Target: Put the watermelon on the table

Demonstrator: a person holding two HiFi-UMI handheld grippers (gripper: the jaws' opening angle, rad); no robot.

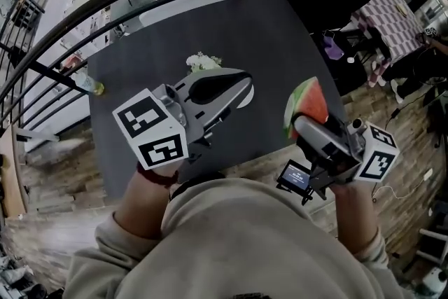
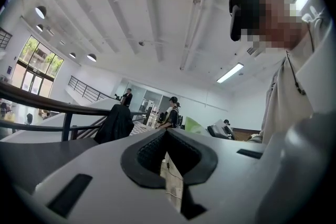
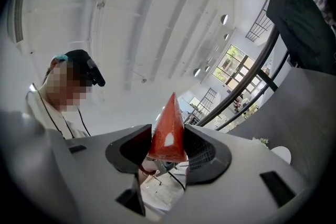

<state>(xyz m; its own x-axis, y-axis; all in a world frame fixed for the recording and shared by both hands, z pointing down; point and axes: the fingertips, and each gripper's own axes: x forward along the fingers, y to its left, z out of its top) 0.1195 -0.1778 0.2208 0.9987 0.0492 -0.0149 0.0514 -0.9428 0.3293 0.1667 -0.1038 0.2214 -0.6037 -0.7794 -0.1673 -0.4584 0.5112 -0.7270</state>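
Carrying the watermelon slice in, not yet set down.

My right gripper [image 3: 168, 147] has its fingers [image 3: 207, 150] clamped on the watermelon [image 1: 308, 103], a red wedge with a green rind. I hold it in the air at the right edge of the dark desk [image 1: 161, 45], touching nothing. My left gripper [image 1: 241, 84] hovers over the desk's middle with its fingers [image 2: 144, 157] together and nothing between them. Next, I judge, I must bring the slice further in over the desk, lower it until it rests, then part the fingers. A white plate [image 1: 246, 100] lies mostly hidden under the left gripper, and the part I see is bare. A bottle [image 1: 89, 85] sits at the desk's left edge, but I cannot tell its contents. White flowers [image 1: 203, 62] lie beyond the plate.
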